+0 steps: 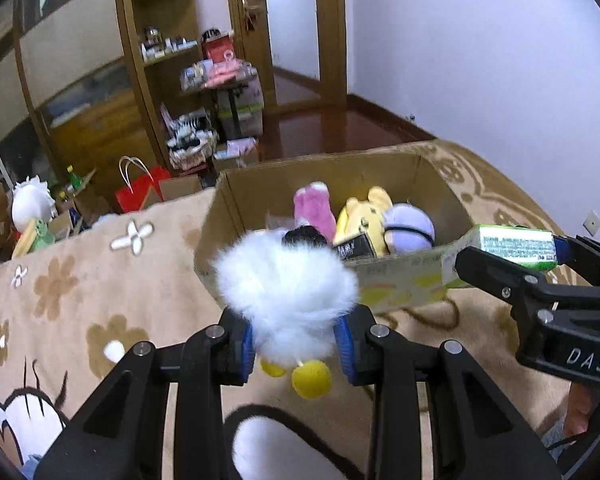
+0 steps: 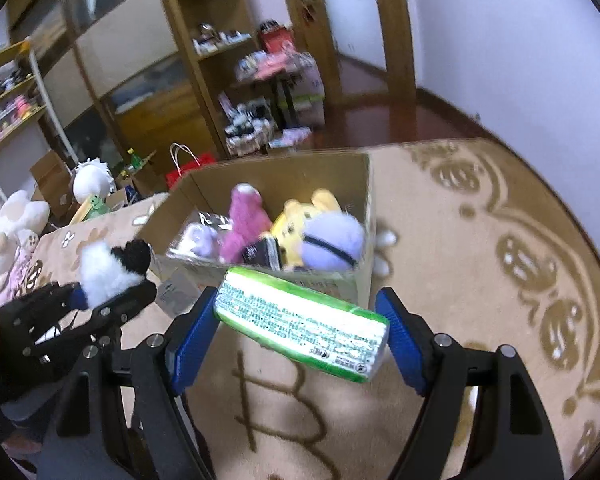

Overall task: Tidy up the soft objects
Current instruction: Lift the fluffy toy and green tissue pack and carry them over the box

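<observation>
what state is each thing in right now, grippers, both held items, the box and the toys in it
Left gripper: shut on the fluffy white plush toy, held above the blanket.
Right gripper: shut on the green-and-white soft pack, tilted, just short of the box.
Brown cardboard box: open, upright on the beige patterned blanket.
Pink plush, yellow plush, lilac round plush: inside the box.

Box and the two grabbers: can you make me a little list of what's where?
surface: patterned blanket
box: open cardboard, on the blanket
in box: pink plush, yellow plush, purple plush
left hand-held gripper: shut on fluffy white plush, near the box's front
right hand-held gripper: holds green pack, near the box's front
</observation>
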`<state>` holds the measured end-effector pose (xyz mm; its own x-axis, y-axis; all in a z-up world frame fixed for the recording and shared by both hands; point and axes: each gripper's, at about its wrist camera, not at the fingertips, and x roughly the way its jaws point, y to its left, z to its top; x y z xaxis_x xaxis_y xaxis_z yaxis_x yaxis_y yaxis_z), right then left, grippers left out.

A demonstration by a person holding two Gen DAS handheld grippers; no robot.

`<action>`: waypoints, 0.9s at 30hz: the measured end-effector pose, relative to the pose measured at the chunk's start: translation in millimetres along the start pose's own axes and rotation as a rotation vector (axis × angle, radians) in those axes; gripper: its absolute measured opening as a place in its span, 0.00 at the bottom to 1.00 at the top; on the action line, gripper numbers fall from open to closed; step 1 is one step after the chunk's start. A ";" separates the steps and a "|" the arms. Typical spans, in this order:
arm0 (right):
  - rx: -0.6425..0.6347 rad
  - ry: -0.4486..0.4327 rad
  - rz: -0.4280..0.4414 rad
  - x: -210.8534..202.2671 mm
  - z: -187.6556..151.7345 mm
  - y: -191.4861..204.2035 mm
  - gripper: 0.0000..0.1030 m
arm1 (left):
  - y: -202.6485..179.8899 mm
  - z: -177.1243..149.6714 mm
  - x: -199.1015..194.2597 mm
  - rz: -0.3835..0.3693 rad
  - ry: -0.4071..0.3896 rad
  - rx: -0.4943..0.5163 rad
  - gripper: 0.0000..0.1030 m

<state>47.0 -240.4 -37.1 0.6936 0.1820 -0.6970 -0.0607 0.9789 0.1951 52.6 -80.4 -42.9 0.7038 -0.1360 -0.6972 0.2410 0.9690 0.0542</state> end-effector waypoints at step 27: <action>-0.182 -0.219 -0.106 5.8 42.3 24.5 0.80 | 22.3 56.6 12.8 0.036 -0.197 0.030 0.31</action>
<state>80.0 -219.3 -7.2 0.8398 0.0727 -0.5380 -0.0938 0.9955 -0.0120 104.8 -72.2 -10.2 0.8290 -0.1421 -0.5409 0.2309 0.9679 0.0997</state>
